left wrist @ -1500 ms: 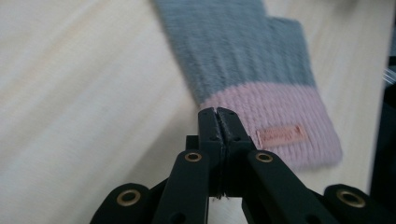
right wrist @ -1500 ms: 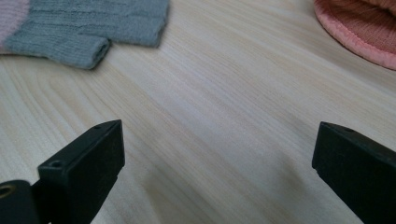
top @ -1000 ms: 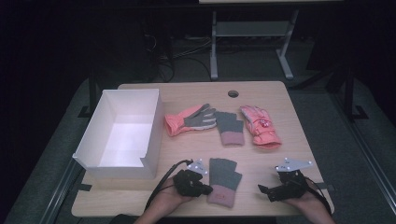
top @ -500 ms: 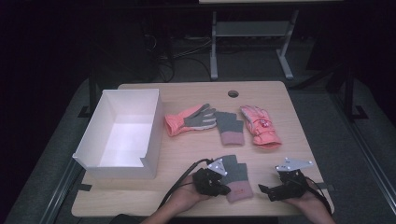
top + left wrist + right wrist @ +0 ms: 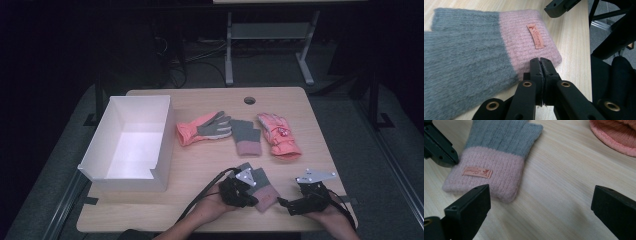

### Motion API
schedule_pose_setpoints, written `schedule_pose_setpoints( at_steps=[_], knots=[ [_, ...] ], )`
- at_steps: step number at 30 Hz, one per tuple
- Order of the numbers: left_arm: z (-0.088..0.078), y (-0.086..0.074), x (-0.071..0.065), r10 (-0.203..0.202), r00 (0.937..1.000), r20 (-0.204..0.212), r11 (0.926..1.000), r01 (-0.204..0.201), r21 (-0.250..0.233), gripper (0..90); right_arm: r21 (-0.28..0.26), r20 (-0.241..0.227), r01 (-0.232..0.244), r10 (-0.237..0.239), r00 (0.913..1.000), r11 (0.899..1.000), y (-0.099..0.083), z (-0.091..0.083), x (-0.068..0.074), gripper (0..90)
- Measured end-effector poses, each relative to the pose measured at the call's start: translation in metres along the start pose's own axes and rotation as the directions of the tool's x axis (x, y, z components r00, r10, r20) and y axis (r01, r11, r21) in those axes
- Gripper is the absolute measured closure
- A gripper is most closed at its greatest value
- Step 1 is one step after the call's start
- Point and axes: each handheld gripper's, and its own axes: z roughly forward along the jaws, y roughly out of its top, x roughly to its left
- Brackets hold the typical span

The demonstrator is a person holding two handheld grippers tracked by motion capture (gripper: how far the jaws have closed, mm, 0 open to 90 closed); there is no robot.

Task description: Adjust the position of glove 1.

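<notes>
My left jaws (image 5: 540, 62) are pressed together right at the pink cuff edge of the grey-and-pink knit glove (image 5: 260, 187); whether they pinch any wool, I can't tell. That glove lies flat on the counter (image 5: 200, 165) at six o'clock, close to my edge. My right jaws (image 5: 539, 205) stand wide apart, hovering just at three o'clock of the glove, nothing between them.

Grey knit glove (image 5: 469, 60) with pink cuff, orange label (image 5: 535, 36).

Glove's (image 5: 486, 50) orange tag (image 5: 535, 35) (script lettering) stays unreadable.
</notes>
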Motion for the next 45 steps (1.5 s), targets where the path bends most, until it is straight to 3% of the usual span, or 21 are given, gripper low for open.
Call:
schedule_pose_setpoints(
  at_steps=[5, 8, 9, 12, 16, 19, 24, 27, 30, 32, 34, 37, 39, 41, 44, 45],
  knots=[
    [-0.013, -0.005, 0.003, -0.013, 0.9988, -0.046, 0.9995, 0.011, -0.030, 75.1, 0.001, -0.015, -0.010, 0.010, 0.9998, 1.000, 0.000, -0.001, 0.000, 2.1],
    [-0.024, -0.011, 0.008, -0.024, 0.9978, -0.062, 0.9991, 0.022, -0.037, 62.7, 0.001, -0.011, -0.021, 0.021, 0.9997, 1.000, 0.001, 0.000, 0.000, 2.2],
    [-0.030, -0.015, 0.011, -0.031, 0.9971, -0.070, 0.9989, 0.028, -0.036, 54.0, 0.011, -0.015, -0.027, 0.028, 0.9995, 1.000, 0.001, 0.001, 0.001, 2.1],
    [-0.036, -0.020, 0.015, -0.051, 0.9957, -0.078, 0.9979, 0.048, -0.043, 45.1, 0.017, -0.017, -0.032, 0.032, 0.9993, 0.999, 0.002, 0.001, 0.001, 2.1],
    [-0.055, -0.036, 0.020, -0.087, 0.9903, -0.108, 0.9940, 0.079, -0.076, 36.7, 0.018, -0.026, -0.044, 0.044, 0.9987, 0.999, 0.005, 0.000, 0.001, 2.1],
    [-0.063, -0.046, 0.022, -0.084, 0.9869, -0.137, 0.9948, 0.076, -0.068, 26.2, 0.021, -0.022, -0.040, 0.041, 0.9989, 0.999, 0.006, 0.001, 0.002, 2.2],
    [-0.075, -0.065, 0.024, -0.120, 0.9783, -0.168, 0.9911, 0.109, -0.076, 18.4, 0.024, -0.033, -0.061, 0.062, 0.9975, 0.998, 0.010, 0.002, 0.001, 8.2],
    [-0.080, -0.076, 0.022, -0.142, 0.9714, -0.191, 0.9886, 0.129, -0.077, 17.4, 0.004, -0.024, -0.061, 0.061, 0.9978, 0.998, 0.015, 0.001, 0.002, 16.8],
    [-0.082, -0.084, 0.021, -0.169, 0.9651, -0.200, 0.9841, 0.154, -0.089, 16.6, -0.010, -0.016, -0.057, 0.057, 0.9982, 0.998, 0.021, -0.001, 0.004, 30.8],
    [-0.083, -0.085, 0.021, -0.157, 0.9638, -0.216, 0.9867, 0.143, -0.077, 15.5, -0.014, -0.019, -0.054, 0.054, 0.9984, 0.998, 0.027, -0.001, 0.004, 39.8],
    [-0.083, -0.083, 0.021, -0.152, 0.9621, -0.227, 0.9869, 0.135, -0.089, 14.9, -0.022, -0.016, -0.058, 0.058, 0.9982, 0.998, 0.035, 0.002, 0.002, 52.5],
    [-0.083, -0.084, 0.023, -0.136, 0.9585, -0.251, 0.9903, 0.124, -0.062, 14.8, -0.045, -0.024, -0.062, 0.061, 0.9978, 0.997, 0.048, 0.007, -0.001, 73.2],
    [-0.083, -0.085, 0.024, -0.139, 0.9589, -0.247, 0.9899, 0.127, -0.063, 14.8, -0.056, -0.032, -0.038, 0.037, 0.9988, 0.998, 0.057, 0.010, -0.003, 83.9],
    [-0.083, -0.085, 0.026, -0.164, 0.9549, -0.248, 0.9851, 0.145, -0.093, 14.8, -0.063, -0.045, -0.032, 0.030, 0.9986, 0.997, 0.066, 0.015, -0.004, 89.0],
    [-0.084, -0.086, 0.029, -0.141, 0.9539, -0.265, 0.9888, 0.122, -0.086, 14.8, -0.059, -0.051, -0.017, 0.014, 0.9986, 0.998, 0.080, 0.023, -0.004, 90.0],
    [-0.084, -0.087, 0.028, -0.152, 0.9516, -0.267, 0.9868, 0.132, -0.095, 14.9, -0.061, -0.051, -0.012, 0.009, 0.9986, 0.998, 0.085, 0.026, -0.003, 90.0]
  ],
)
